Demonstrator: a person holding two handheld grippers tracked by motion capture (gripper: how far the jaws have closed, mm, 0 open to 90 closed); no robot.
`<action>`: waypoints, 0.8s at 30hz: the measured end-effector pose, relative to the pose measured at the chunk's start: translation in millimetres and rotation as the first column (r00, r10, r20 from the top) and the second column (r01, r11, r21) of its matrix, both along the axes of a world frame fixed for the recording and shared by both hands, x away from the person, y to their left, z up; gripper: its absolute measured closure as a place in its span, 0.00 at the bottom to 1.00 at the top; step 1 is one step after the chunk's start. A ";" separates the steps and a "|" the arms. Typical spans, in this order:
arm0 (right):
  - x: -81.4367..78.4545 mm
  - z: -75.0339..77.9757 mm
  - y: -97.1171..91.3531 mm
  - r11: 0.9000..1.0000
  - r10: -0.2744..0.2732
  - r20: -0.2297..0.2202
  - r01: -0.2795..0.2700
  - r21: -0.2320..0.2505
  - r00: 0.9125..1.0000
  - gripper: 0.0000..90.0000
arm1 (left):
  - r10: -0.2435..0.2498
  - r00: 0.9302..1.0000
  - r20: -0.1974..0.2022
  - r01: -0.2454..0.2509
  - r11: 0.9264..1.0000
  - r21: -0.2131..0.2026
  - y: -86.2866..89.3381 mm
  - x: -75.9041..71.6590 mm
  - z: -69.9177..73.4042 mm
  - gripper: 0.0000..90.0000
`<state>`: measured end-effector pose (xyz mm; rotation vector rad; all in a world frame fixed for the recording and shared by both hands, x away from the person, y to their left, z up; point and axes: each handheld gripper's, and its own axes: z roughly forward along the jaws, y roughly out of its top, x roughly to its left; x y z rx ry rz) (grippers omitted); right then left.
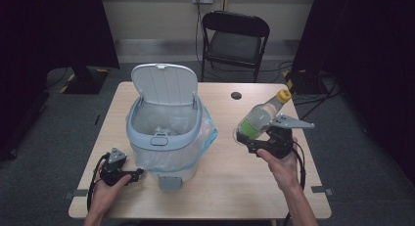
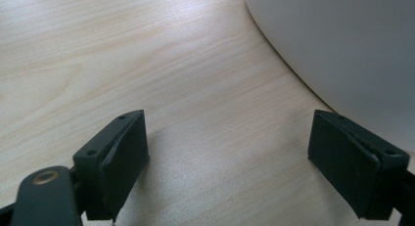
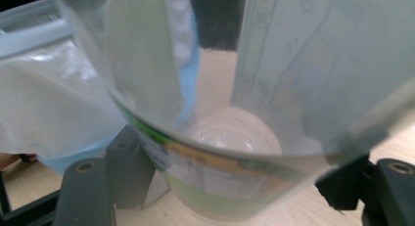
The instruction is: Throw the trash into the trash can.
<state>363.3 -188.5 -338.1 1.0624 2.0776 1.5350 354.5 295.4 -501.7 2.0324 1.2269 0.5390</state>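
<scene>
Dim surroundings, evenly lit table; close bottle (image 3: 235,89) blurred.

Bottle (image 1: 258,119) right of bin (image 1: 164,133), seemingly above table (image 1: 230,187).

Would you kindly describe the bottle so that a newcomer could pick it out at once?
Start at the wooden table and find the pale blue bin with its lid raised. To the right of the bin, the right tongs hold the bottle tilted above the tabletop. It is the one clear plastic thing with a yellow cap and a green label.
</scene>
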 end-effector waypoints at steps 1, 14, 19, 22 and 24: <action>-1.4 3.3 0.3 1.000 0.010 -0.001 -0.010 0.009 1.000 0.31 | 0.000 1.000 0.000 0.000 1.000 0.000 0.0 0.0 0.0 0.16; -13.8 41.5 14.5 0.996 0.079 0.053 -0.081 0.034 0.995 0.31 | 0.000 1.000 0.000 0.000 1.000 0.001 0.1 0.0 0.0 0.16; -13.3 53.7 20.4 0.993 0.098 0.078 -0.102 0.054 0.992 0.31 | 0.000 1.000 0.000 0.000 1.000 0.000 0.0 0.0 0.0 0.16; -12.2 60.6 24.0 0.992 0.106 0.087 -0.111 0.053 0.991 0.31 | 0.000 1.000 0.000 0.000 1.000 0.000 0.0 0.0 0.0 0.16; -12.4 65.7 27.6 0.990 0.123 0.086 -0.129 0.065 0.989 0.31 | 0.000 1.000 0.000 0.000 1.000 0.000 0.0 0.0 0.0 0.16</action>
